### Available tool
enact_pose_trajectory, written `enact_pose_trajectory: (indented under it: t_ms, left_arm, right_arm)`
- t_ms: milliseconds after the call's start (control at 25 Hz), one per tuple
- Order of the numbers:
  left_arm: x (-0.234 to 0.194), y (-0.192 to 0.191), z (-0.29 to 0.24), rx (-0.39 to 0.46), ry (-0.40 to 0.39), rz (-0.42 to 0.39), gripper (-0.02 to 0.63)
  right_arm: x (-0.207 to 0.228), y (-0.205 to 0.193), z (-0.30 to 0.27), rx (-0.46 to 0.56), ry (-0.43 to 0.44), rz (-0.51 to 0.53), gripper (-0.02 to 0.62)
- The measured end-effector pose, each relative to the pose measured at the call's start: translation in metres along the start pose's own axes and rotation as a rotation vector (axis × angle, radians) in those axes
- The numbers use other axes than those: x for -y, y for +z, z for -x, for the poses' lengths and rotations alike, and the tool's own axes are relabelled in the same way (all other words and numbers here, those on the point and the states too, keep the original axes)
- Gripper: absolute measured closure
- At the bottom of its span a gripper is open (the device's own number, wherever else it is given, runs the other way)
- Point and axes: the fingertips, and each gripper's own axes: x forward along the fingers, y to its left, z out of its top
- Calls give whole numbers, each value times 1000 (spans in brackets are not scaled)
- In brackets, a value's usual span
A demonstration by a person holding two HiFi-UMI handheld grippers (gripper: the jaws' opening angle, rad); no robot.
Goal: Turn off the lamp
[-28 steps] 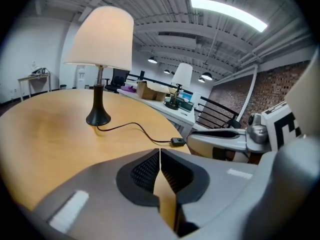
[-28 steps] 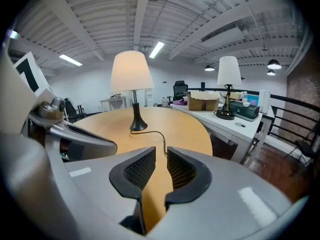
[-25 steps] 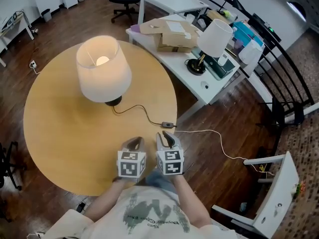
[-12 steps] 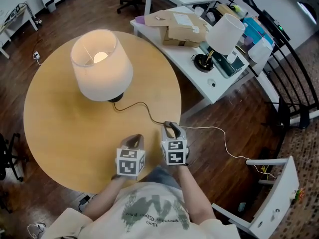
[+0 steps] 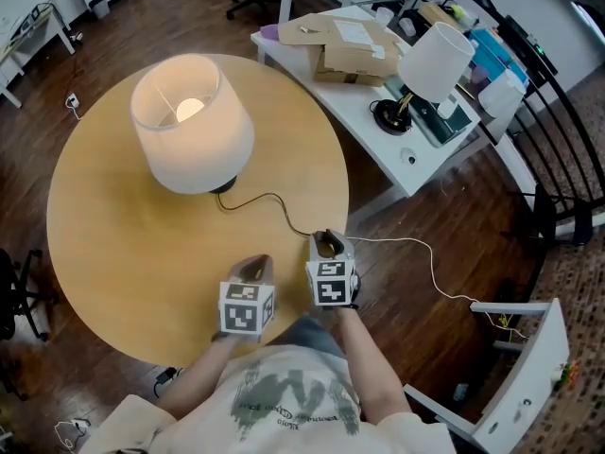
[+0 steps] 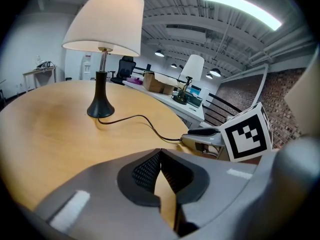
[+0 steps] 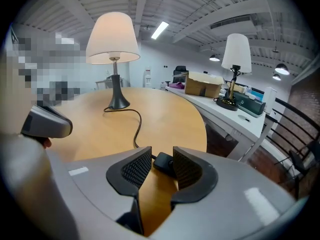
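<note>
The lamp (image 5: 192, 126) stands lit on the round wooden table (image 5: 104, 244), its white shade glowing. From its black base (image 5: 219, 189) a black cord (image 5: 274, 201) runs to the table's right edge. My right gripper (image 5: 327, 244) is over the cord's end there. In the right gripper view the black inline switch (image 7: 164, 164) lies between the tips of the right gripper (image 7: 161, 153), whose jaws are opening; the pads do not press on it. My left gripper (image 5: 253, 268) hovers beside it, shut with nothing held, as the left gripper view (image 6: 160, 156) shows.
A white desk (image 5: 397, 149) right of the table carries a second, unlit lamp (image 5: 433, 60) and cardboard boxes (image 5: 354, 50). A thin white cord (image 5: 425, 272) trails over the wooden floor. A white chair (image 5: 525, 367) stands at lower right, black railing behind.
My right gripper has moved forward and down to the cord's switch at the table edge, and its jaws have spread wider. The left gripper has stayed put.
</note>
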Motion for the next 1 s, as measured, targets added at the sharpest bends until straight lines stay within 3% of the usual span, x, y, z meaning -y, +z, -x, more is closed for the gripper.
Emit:
enact_pose_trajectory:
  t_ms: [320,840,1000]
  left_arm:
    - [-2,0,-1,0,7,2,607]
    - [-1,2,2,10,6,0,607]
    - [-2,4,10,26,4,2,607]
  right_arm:
    - [-1,-6,-6,28,-80,97,479]
    - [0,-7,-7,24,-79,67,491]
    - [0,-6,-8,-28,-50,45,489]
